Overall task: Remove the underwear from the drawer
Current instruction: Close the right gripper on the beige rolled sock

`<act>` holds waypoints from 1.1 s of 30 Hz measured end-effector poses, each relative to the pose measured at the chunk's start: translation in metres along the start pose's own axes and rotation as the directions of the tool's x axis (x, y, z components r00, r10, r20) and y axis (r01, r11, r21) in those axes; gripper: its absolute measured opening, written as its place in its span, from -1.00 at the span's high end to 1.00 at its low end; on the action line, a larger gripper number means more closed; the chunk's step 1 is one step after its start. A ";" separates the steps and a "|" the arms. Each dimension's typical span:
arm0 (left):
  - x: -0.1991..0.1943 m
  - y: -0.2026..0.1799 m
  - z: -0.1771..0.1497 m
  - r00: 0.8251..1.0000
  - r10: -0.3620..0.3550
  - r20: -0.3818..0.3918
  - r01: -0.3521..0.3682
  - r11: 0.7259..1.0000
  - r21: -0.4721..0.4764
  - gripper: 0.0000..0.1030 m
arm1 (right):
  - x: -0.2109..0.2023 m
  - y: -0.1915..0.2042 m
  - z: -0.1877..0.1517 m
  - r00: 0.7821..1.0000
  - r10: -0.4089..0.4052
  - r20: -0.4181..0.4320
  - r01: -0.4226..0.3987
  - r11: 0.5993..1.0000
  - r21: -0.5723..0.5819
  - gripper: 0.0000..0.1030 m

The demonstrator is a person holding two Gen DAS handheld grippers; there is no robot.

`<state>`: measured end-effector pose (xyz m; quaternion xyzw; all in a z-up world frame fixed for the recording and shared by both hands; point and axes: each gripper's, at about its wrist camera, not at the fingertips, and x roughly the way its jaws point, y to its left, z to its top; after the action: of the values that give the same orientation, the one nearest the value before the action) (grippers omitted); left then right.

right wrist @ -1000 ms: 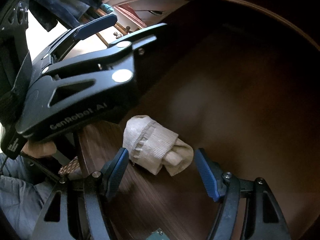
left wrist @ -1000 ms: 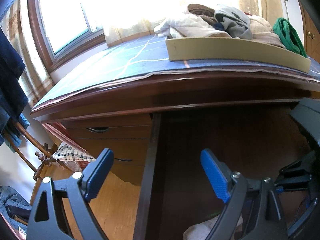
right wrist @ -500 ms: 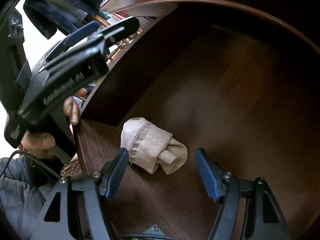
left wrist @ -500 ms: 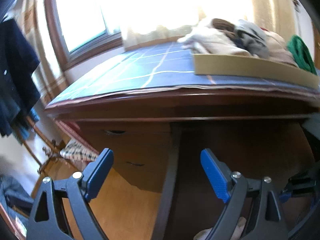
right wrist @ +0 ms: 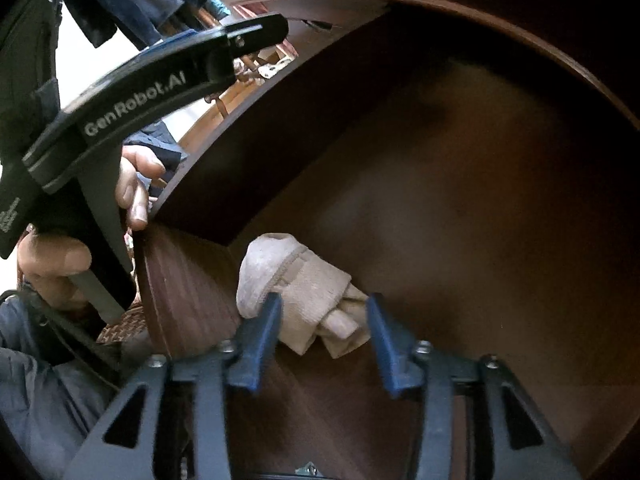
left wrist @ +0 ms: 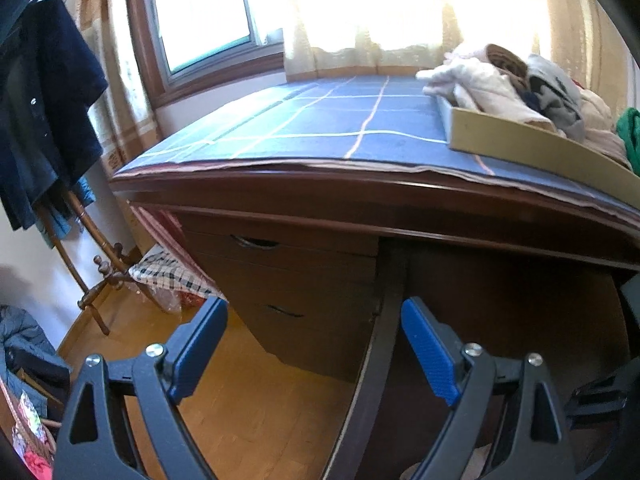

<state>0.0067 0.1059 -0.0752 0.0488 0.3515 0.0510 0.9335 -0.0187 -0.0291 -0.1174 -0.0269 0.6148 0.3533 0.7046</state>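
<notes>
My right tongs [right wrist: 323, 299] reach down into the open drawer [right wrist: 460, 200]. Their jaws have just been closing round the rolled underwear [right wrist: 296, 276] in its near left corner, and the pads seem to press it, ready for lifting. My left tongs [left wrist: 313, 304] gape empty, kept clear.

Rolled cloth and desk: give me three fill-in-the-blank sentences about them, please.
1. The rolled cloth lies on the floor of the open ___.
2. The desk cover is ___ with pale lines.
3. The tray on the desk holds a pile of ___.
Missing: drawer; blue; clothes.
</notes>
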 end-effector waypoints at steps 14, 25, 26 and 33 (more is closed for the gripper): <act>0.006 0.004 -0.001 1.000 0.021 -0.003 -0.021 1.000 -0.005 -0.76 | 0.032 0.008 0.027 0.986 0.080 -0.148 -0.082 0.997 -0.007 -0.07; 0.003 -0.002 -0.003 0.999 0.033 0.018 -0.034 0.998 0.048 -0.76 | 0.030 0.012 0.027 0.983 0.121 -0.138 -0.129 0.990 -0.052 0.27; 0.003 -0.003 -0.003 0.999 0.034 0.016 -0.034 0.998 0.052 -0.76 | 0.030 0.013 0.020 0.983 0.123 -0.136 -0.132 0.990 -0.058 0.31; 0.003 -0.004 -0.002 0.999 0.033 0.016 -0.034 0.997 0.064 -0.76 | 0.021 0.010 0.020 0.986 0.118 -0.115 -0.125 0.991 -0.050 0.41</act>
<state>0.0077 0.1023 -0.0797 0.0853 0.3451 0.0551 0.9330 -0.0072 -0.0025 -0.1277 -0.0290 0.6436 0.4109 0.6451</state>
